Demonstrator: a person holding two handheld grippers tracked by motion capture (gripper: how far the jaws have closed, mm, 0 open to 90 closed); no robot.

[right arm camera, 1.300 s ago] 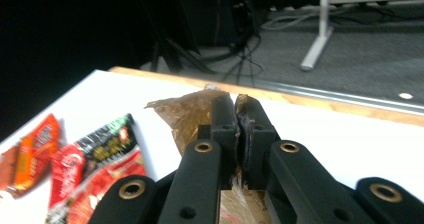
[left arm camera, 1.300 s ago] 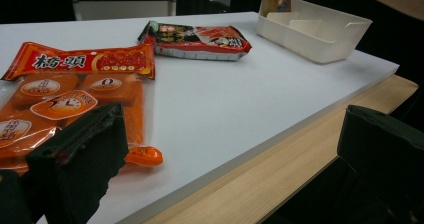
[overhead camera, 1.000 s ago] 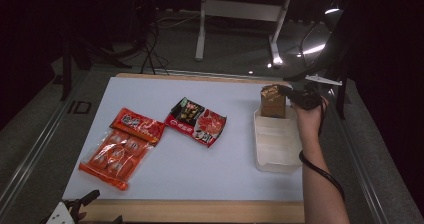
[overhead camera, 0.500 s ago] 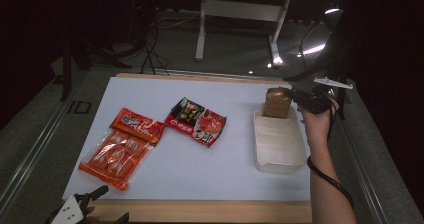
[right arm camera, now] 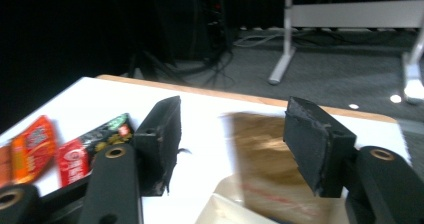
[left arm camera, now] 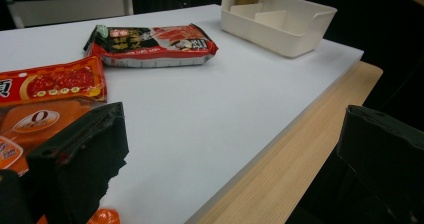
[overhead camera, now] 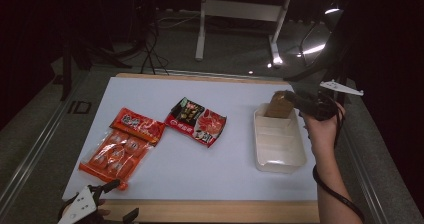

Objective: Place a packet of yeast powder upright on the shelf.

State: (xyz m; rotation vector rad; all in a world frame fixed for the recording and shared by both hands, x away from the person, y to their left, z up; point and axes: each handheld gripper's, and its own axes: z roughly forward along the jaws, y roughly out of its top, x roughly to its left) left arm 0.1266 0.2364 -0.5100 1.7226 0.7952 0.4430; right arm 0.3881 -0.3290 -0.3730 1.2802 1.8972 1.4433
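Right gripper [overhead camera: 295, 100]: hovered at the far end of the white divided tray [overhead camera: 299, 156], jaws spread wide, gripping nothing.
Brown packet [overhead camera: 278, 105]: stood upright in the tray's far compartment, blurred between the open jaws in the right gripper view [right arm camera: 272, 159].
Left gripper [overhead camera: 117, 201]: sat at the table's near left edge, jaws wide apart, empty.
Red-and-black snack pack [overhead camera: 197, 121]: lay flat mid-table.
Orange snack packs [overhead camera: 122, 143]: lay at the left, overlapping.
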